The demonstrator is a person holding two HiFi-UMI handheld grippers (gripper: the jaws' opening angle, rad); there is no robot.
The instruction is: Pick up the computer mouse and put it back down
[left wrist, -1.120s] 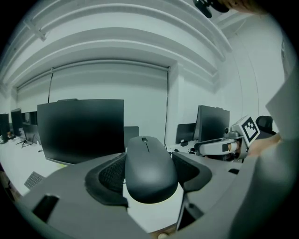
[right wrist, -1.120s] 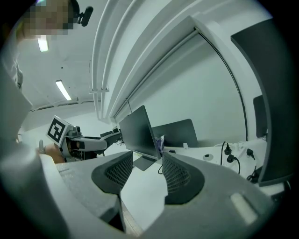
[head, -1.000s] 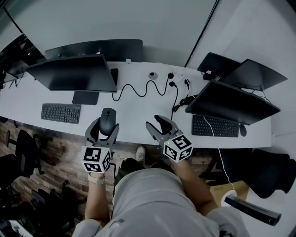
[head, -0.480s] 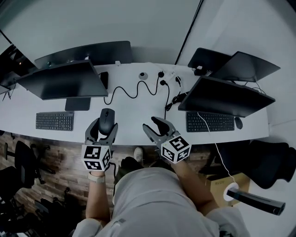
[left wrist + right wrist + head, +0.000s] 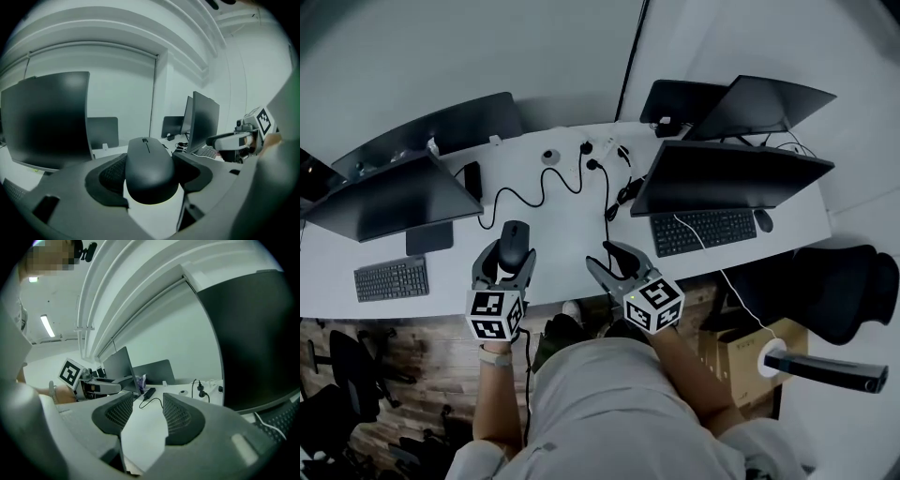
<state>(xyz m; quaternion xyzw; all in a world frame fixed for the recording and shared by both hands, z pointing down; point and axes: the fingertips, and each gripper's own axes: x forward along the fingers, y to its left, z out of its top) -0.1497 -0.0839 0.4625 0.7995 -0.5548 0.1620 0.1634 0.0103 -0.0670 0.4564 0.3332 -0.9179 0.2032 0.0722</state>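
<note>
Wide white desk (image 5: 567, 230) below us, left monitor (image 5: 389, 199) and right monitor (image 5: 731, 178) dark on either side, a keyboard (image 5: 703, 232) tucked under the right one. The pick-up half of this job looks done. The left gripper (image 5: 511, 253) has its jaws clamped on the flanks of the black computer mouse (image 5: 515, 236); the left gripper view shows a ribbed pad pressing on each side, with the nose of the mouse pointing away toward the wall. The mouse is over the near part of the desk, left of centre. It looks carried just clear of the top, though I can't tell whether its underside touches. So what's left, by my reading, is the put-down: lower it, let go, back off. As for pose, the left forearm reaches forward from the person's body, gripper tipped gently downward, marker cube facing up at the head camera. The right gripper (image 5: 614, 264) hangs beside it over the desk's near edge, angled slightly inward, jaws apart with only bare desk between them, a spectator on this one.
</note>
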